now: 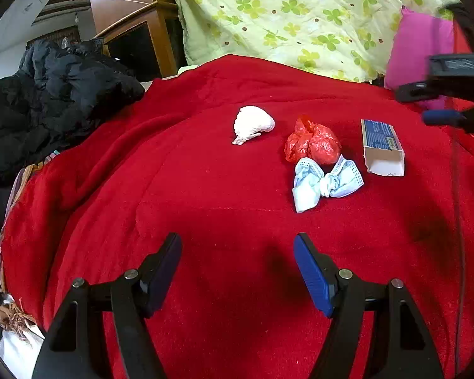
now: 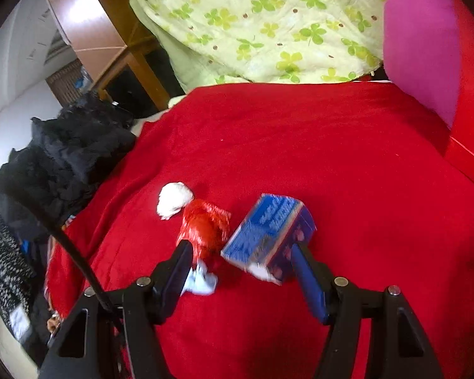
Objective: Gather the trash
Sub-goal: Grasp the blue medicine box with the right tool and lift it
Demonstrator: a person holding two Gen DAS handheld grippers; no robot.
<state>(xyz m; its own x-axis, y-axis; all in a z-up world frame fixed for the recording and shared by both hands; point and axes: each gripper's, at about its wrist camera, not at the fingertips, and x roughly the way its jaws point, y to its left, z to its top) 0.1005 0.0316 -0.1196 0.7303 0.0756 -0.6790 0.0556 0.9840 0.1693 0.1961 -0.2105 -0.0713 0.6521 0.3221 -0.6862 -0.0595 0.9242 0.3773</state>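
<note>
From the left wrist camera, the left gripper [image 1: 237, 246] hangs over a red blanket [image 1: 205, 189] with its jaws spread and nothing between them. Ahead of it lie four bits of trash, all clear of the fingers: a white paper wad [image 1: 252, 123] furthest left, a crumpled red plastic bag [image 1: 314, 143], a knotted pale blue face mask [image 1: 327, 181] touching the bag's near side, and a small blue box [image 1: 382, 147] with its open end facing the camera, just right of the bag. The right gripper [image 1: 439, 107] juts in at the right edge, blurred, above the blanket beyond the box. A black jacket [image 1: 53, 94] is heaped at the left, a green flowered quilt [image 1: 300, 15] is at the back, and a pink pillow [image 1: 420, 47] sits beside it.

From the right wrist camera, the picture is smeared. The right gripper [image 2: 241, 252] has its jaws apart, gripping nothing. The blue box [image 2: 268, 230] sits just ahead of the right finger, the mask [image 2: 202, 279] is partly hidden behind the left finger, and the red bag [image 2: 205, 224] and paper wad [image 2: 173, 200] lie further off. A black cable [image 2: 47, 218] crosses the left side.
</note>
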